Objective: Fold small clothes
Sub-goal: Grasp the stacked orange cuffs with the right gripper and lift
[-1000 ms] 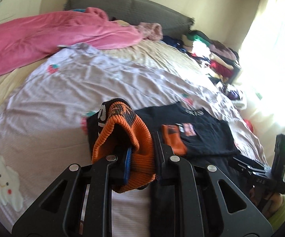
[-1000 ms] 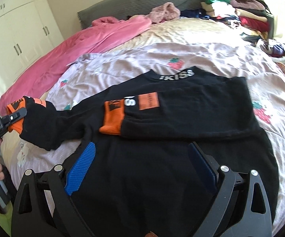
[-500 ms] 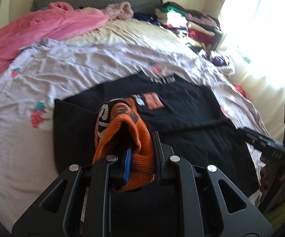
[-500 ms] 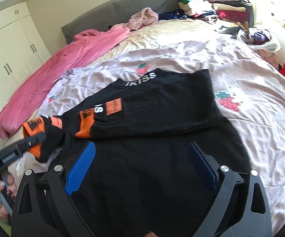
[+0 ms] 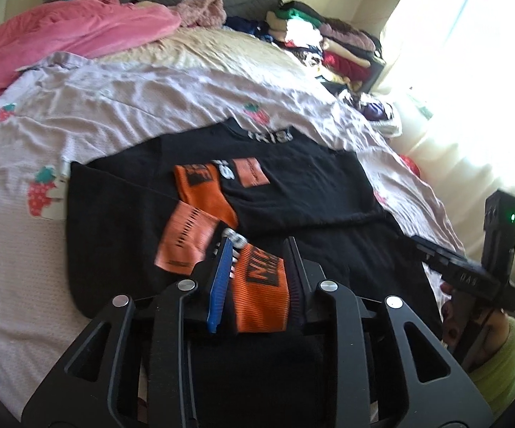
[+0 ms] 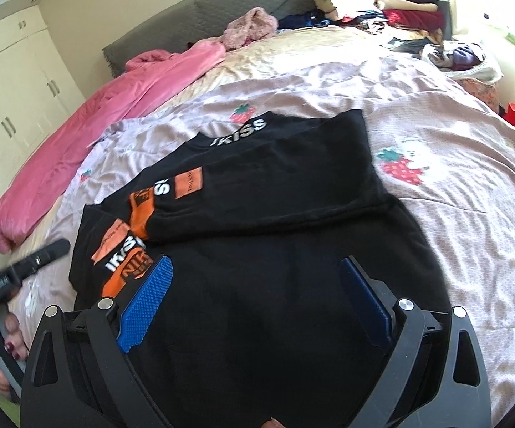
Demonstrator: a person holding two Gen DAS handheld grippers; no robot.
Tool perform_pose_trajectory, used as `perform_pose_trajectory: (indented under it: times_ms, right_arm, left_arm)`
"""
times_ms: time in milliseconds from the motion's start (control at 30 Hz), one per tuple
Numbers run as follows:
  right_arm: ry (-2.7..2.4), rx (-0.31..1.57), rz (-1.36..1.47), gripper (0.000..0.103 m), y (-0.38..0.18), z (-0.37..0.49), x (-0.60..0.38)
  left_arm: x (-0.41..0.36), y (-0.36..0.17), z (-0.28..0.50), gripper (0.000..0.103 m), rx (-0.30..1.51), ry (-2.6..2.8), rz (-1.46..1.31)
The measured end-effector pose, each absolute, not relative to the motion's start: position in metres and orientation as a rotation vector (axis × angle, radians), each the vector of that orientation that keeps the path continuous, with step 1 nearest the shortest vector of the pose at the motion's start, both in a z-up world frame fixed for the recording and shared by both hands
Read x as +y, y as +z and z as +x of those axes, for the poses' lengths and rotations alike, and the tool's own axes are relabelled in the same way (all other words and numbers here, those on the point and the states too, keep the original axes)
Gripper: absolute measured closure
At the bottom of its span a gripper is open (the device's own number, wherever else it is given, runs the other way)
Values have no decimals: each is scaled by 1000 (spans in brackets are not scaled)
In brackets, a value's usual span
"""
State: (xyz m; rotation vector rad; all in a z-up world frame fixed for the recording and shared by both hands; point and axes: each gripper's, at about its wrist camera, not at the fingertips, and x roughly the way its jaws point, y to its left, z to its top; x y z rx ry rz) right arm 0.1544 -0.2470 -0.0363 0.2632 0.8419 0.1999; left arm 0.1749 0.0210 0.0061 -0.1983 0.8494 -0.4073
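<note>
sweater: black sweater [image 6: 264, 285] flat on bed [image 6: 471, 192], near edge, both sleeves folded across the body
left gripper: left gripper [image 5: 259, 267] jaws opening, orange cuff [image 5: 261, 285] between them, pads look clear of it
right gripper: right gripper [image 6: 254, 296] jaws wide apart over sweater's lower body, gripping nothing
far edge: pink blanket [image 5: 61, 32], clothes pile [image 5: 329, 42]
</note>
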Motion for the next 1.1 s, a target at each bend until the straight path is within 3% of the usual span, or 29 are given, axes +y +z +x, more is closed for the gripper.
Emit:
perform_pose_trajectory:
  times_ms: [367,667,833,967,1033,1100]
  right_arm:
    - [400,897,208,9,-42,163,-173]
    - [506,988,190,12,-65,169,-122]
    - [513,1030,191,27,-80,179,-108]
    - [510,1051,208,49,-90,192,-101]
    - [524,1050,209,63,-92,195,-98]
    - [532,1045,195,84,-91,198,-94]
  left_arm:
    - [65,5,175,66,831,-212,-146]
    - [81,-4,173,44,824,-166,-115]
    - [86,-11,174,44,833,-168,-129]
    - [90,-15,174,44,837,-165,-138]
    - [91,-16,175,44,837,-157,-145]
    - [92,-16,175,44,837,-154,-148]
